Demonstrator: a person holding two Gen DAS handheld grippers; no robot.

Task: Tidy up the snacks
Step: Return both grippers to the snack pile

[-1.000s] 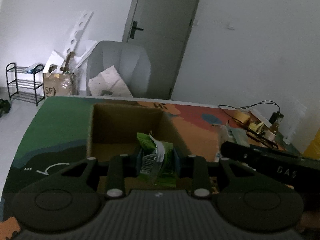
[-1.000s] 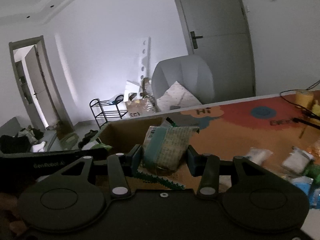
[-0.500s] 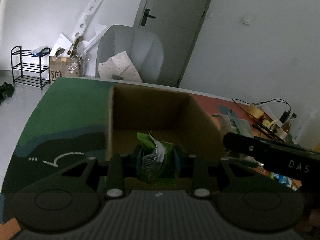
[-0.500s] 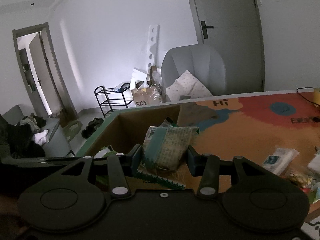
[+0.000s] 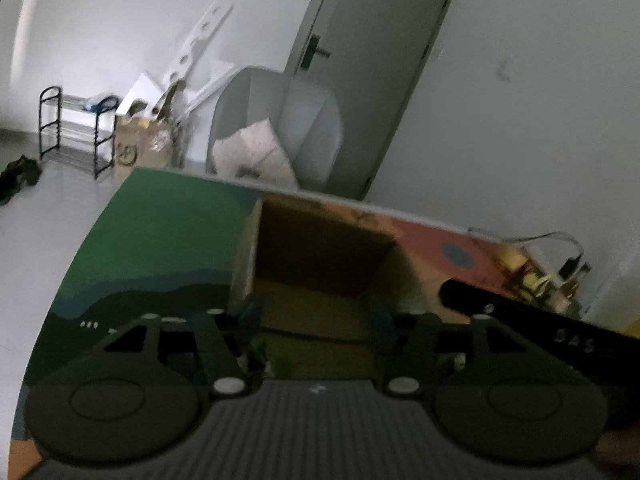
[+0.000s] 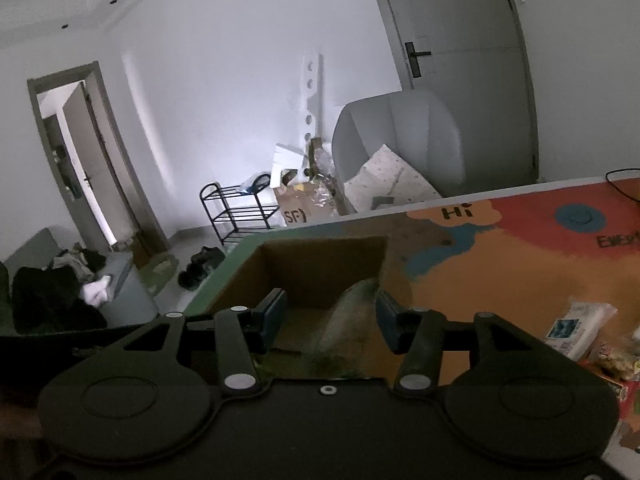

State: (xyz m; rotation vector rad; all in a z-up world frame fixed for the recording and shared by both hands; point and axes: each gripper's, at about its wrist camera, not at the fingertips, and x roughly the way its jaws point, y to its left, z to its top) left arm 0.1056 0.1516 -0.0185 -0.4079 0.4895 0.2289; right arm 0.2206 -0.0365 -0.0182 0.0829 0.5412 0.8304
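Drop step: both grippers, left (image 5: 316, 316) and right (image 6: 331, 314), spread wide over box (image 6: 320, 268), gripping nothing; packet (image 6: 352, 320) falling. Next: fetch table snacks (image 6: 580, 328).

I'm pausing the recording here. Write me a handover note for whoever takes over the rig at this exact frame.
Left gripper: open, nothing between its fingers, over the cardboard box.
Right gripper: open; a blurred greenish packet lies between its fingers, over the box, no longer clamped.
Done: both packets held a second ago have been released at the box.
Left: loose snack packets remain on the mat to the right; fetch and box them.
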